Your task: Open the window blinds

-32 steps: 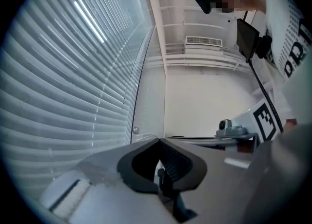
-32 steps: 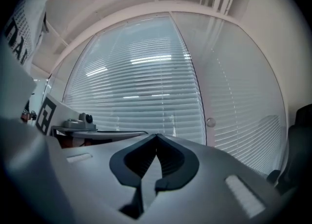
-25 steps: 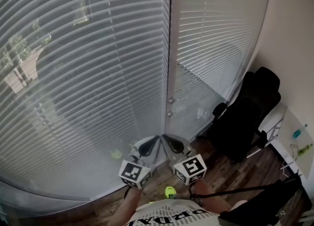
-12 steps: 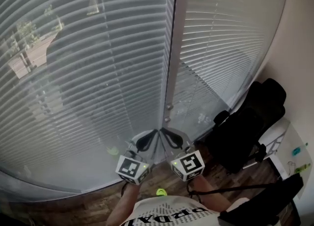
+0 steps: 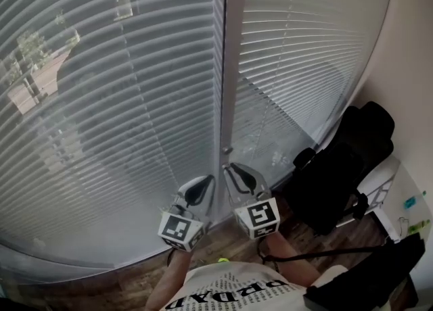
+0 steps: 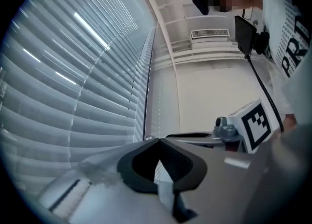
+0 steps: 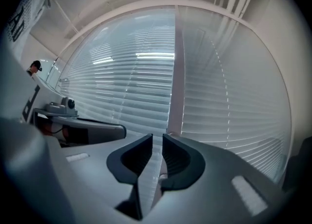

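Slatted white blinds hang closed over the left pane (image 5: pixel 115 100) and the right pane (image 5: pixel 311 59), with a pale upright frame post (image 5: pixel 226 59) between them. A small cord knob (image 5: pixel 226 149) hangs at the post's foot. My left gripper (image 5: pixel 209 180) is shut with nothing in it, just left of the post; its tips meet in the left gripper view (image 6: pixel 158 141). My right gripper (image 5: pixel 228 166) points at the post (image 7: pixel 176 82), and its jaws are opening (image 7: pixel 157 136) with only the blind slats seen through the gap.
A black office chair (image 5: pixel 342 161) stands at the right by the wall, with a white desk (image 5: pixel 408 184) behind it. Wooden floor (image 5: pixel 128 282) runs below the blinds. A small yellow-green object (image 5: pixel 222 260) lies by my feet.
Both grippers have shifted along the blinds' foot and their tips no longer touch each other. The right gripper has reached closer to the post and its jaws have parted.
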